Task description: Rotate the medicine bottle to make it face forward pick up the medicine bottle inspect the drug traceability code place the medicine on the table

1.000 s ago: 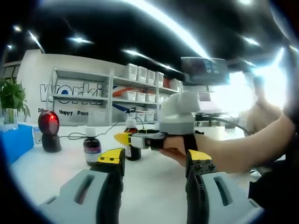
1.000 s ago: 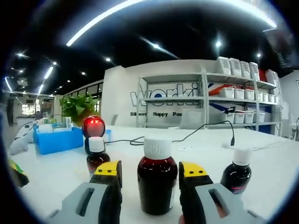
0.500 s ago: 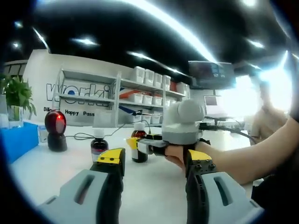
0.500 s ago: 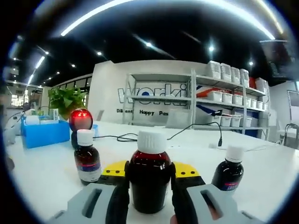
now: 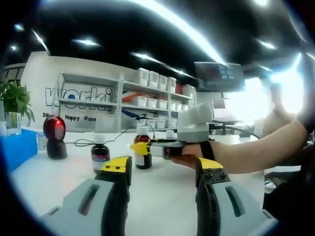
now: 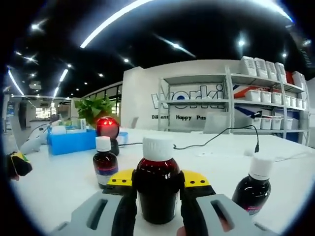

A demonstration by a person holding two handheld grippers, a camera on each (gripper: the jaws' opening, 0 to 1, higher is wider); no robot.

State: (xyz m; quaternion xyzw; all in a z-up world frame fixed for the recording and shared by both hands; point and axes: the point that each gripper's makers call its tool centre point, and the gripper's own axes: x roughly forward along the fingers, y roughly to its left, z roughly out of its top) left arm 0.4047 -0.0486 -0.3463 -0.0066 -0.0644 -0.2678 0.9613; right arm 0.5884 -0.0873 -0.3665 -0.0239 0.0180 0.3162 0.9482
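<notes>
A dark red medicine bottle [image 6: 157, 196] with a white cap stands between the jaws of my right gripper [image 6: 157, 180], which is shut on its body. In the left gripper view the same bottle [image 5: 143, 160] sits on the white table [image 5: 162, 196], with the right gripper [image 5: 140, 146] reaching in from the right in a person's hand and clamping it. My left gripper [image 5: 163, 169] hovers low over the table, open and holding nothing, well short of the bottle. Its yellow tip [image 6: 17, 164] peeks in at the left edge of the right gripper view.
Two more small bottles stand on the table, one left [image 6: 106, 166] and one right [image 6: 253, 191] of the held one. A red-lit scanner [image 6: 109, 129], a blue box [image 6: 71, 140], a plant [image 6: 96, 109] and a black cable [image 6: 216, 138] lie behind. Shelves line the back wall.
One second ago the right jaws stood open on either side of the bottle; they have since shut on it. Both views have swung slightly. The left gripper stays open.
</notes>
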